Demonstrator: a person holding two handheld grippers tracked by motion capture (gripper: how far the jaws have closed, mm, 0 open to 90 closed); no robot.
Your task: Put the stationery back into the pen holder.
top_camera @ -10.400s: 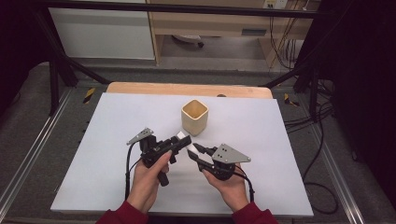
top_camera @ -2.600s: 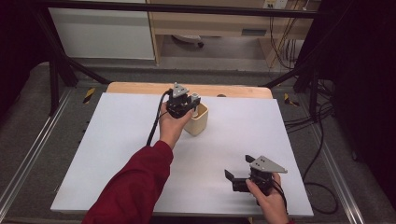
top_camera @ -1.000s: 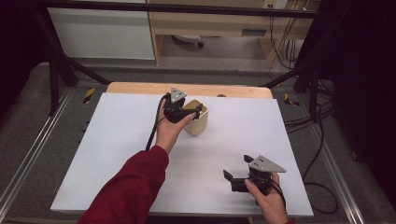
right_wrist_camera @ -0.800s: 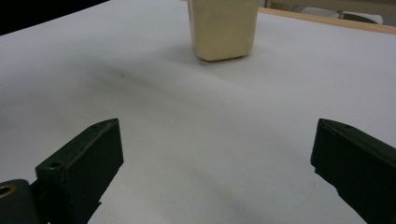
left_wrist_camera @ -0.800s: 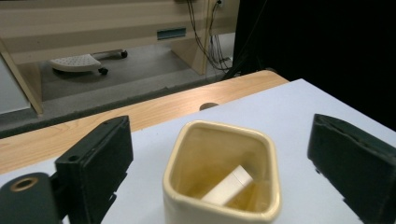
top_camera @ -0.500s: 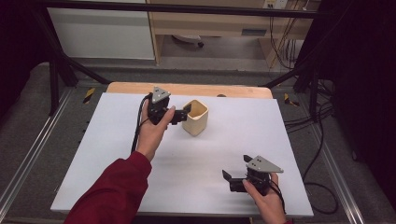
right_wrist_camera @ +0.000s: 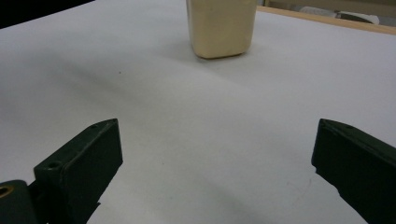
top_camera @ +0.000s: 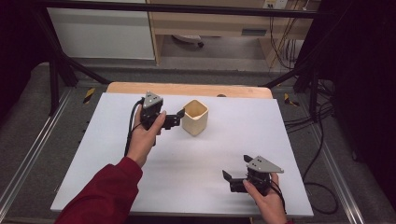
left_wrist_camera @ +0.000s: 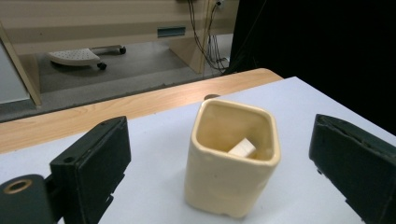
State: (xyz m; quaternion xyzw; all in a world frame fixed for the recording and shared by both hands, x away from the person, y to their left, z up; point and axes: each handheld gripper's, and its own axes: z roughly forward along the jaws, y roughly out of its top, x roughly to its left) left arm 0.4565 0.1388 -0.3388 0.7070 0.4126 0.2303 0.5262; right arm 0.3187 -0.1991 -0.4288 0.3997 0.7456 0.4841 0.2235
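A cream square cup (top_camera: 194,116) stands upright on the white table top (top_camera: 187,163), towards the back. A small pale block (left_wrist_camera: 242,148) lies inside the cup (left_wrist_camera: 231,179). My left gripper (top_camera: 176,116) is level just left of the cup and points at it. Its jaws have just been opening and stand wide, with nothing between them (left_wrist_camera: 218,125). My right gripper (top_camera: 235,167) rests near the front right edge, open and empty (right_wrist_camera: 218,126). It faces the cup (right_wrist_camera: 221,25) from far off.
A bare wooden strip (top_camera: 187,88) runs along the table's back edge. Black frame bars (top_camera: 56,65) stand at the back left, and cables (top_camera: 317,121) hang off the right side. White surface lies open between the two grippers.
The left gripper has drawn away from above the cup to its left side and turned level. Its jaws stand wider. The right gripper has stayed put.
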